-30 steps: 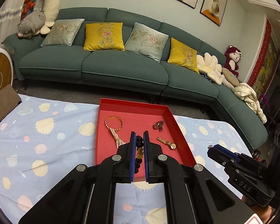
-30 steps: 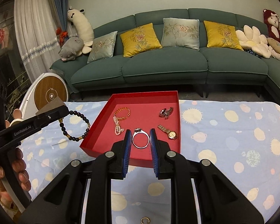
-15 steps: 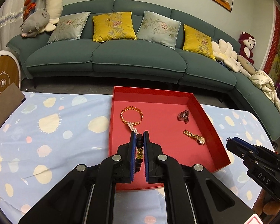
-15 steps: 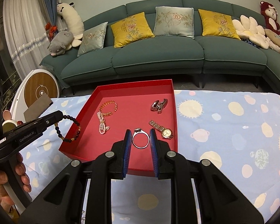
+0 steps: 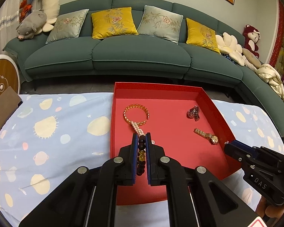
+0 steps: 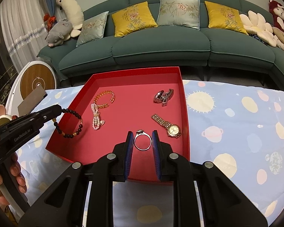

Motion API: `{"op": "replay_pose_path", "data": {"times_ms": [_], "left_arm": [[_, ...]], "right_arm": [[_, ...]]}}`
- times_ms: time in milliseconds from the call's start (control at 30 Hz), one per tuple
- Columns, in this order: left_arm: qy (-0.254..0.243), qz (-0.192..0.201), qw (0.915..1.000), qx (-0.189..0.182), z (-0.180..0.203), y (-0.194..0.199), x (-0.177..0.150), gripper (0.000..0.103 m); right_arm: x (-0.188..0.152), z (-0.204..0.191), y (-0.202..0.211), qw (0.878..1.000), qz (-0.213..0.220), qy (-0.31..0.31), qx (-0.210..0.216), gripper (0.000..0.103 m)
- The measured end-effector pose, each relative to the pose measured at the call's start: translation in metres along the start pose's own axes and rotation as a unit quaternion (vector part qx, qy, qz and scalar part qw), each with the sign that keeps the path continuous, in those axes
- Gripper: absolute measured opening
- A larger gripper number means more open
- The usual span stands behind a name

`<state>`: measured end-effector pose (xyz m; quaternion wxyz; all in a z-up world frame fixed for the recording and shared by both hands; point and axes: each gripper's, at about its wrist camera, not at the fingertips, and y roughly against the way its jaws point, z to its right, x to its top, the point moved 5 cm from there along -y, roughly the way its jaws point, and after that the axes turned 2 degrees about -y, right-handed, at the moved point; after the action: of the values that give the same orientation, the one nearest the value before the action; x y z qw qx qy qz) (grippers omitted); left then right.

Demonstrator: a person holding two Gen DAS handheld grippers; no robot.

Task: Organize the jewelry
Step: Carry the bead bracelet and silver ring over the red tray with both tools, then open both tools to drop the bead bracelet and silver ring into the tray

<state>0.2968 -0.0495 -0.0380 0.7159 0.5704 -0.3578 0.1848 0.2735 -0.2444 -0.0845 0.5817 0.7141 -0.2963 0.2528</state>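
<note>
Two grippers have come down over the red tray [image 6: 183,102], each carrying a piece, and compared with a second ago the tray now fills far more of both views, so both pieces hang above its floor instead of short of it.

The table [image 6: 236,113] under its sun-and-planet cloth carries the tray, which sits toward the sofa [image 5: 123,56] side. Four pieces already lie inside: a gold bangle [image 6: 104,98] at the far left with a pearl strand [image 6: 96,117] touching it, a folded steel watch band [image 6: 163,96] at the far right, and a gold watch [image 6: 167,125] nearer the front right.

The left gripper [image 5: 141,138] is clamped on a dark bead bracelet [image 6: 70,123], which dangles as an open loop just over the tray's left wall in the right wrist view. The right gripper [image 6: 142,138] has its pads pressed on either side of a silver ring [image 6: 142,141], held upright with its stone at the top, above the tray's front middle and just beside the gold watch.

The carry looks nearly finished. What seems left is a short lowering and a release for each; the bracelet probably needs to go slightly further inward so it does not drape over the wall.
</note>
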Motion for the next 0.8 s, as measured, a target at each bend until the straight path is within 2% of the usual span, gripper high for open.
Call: {"op": "replay_pose_path", "data": {"times_ms": [233, 700, 733, 800], "left_arm": [[-0.015, -0.01, 0.9998, 0.002, 0.003, -0.011, -0.004, 0.005], [-0.006, -0.018, 0.9998, 0.003, -0.001, -0.02, -0.006, 0.006], [-0.006, -0.016, 0.9999, 0.004, -0.002, -0.019, -0.006, 0.01], [-0.008, -0.013, 0.9999, 0.005, -0.002, -0.019, -0.005, 0.011]], "right_arm": [[0.0, 0.006, -0.013, 1.0, -0.009, -0.007, -0.004, 0.019], [-0.001, 0.005, -0.024, 1.0, -0.013, -0.004, -0.003, 0.02], [-0.001, 0.006, -0.025, 1.0, -0.014, -0.002, -0.005, 0.02], [-0.001, 0.008, -0.025, 1.0, -0.011, -0.004, -0.008, 0.02]]}}
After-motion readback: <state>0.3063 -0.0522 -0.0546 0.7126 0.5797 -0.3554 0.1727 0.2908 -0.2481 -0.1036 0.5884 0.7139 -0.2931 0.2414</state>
